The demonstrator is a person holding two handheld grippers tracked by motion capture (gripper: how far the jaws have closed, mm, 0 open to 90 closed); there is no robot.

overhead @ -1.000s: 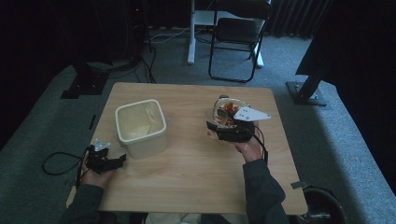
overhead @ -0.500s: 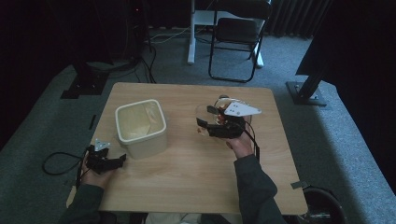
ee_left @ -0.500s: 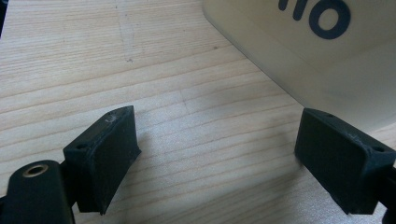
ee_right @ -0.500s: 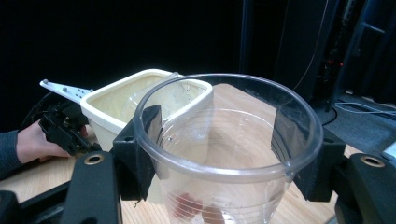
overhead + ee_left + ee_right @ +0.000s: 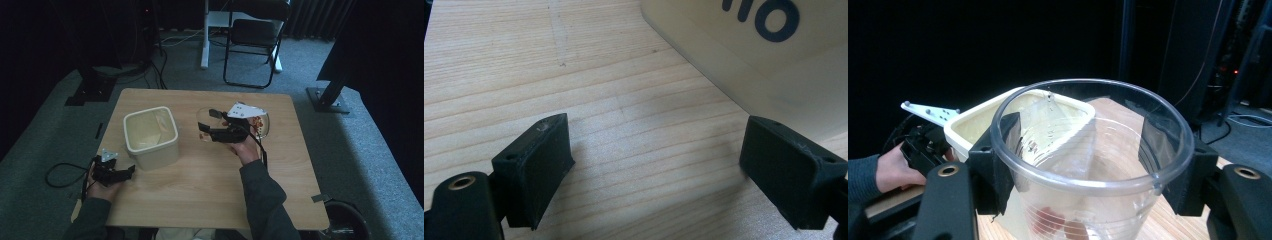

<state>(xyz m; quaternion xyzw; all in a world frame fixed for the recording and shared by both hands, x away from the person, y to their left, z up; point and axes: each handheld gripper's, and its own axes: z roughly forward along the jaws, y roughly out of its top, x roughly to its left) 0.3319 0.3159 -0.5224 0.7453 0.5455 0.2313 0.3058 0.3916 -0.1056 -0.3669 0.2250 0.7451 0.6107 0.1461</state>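
While the clear plastic cup sits clamped between the right gripper's jaws, pads pressed on its outer wall, red bits show at its bottom. Just beyond the cup stands the cream tub on the wooden table. Beside the tub's near wall, the left gripper rests low over the wood, jaws spread with nothing between them.

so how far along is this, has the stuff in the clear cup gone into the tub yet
Not yet. Done: the right gripper has clamped the clear cup by its sides, the reddish pieces in its bottom. In hand: the cup sits beside the cream tub. The left gripper rests open on the table by the tub. Left, probably: reaching the tub and tipping the pieces in.
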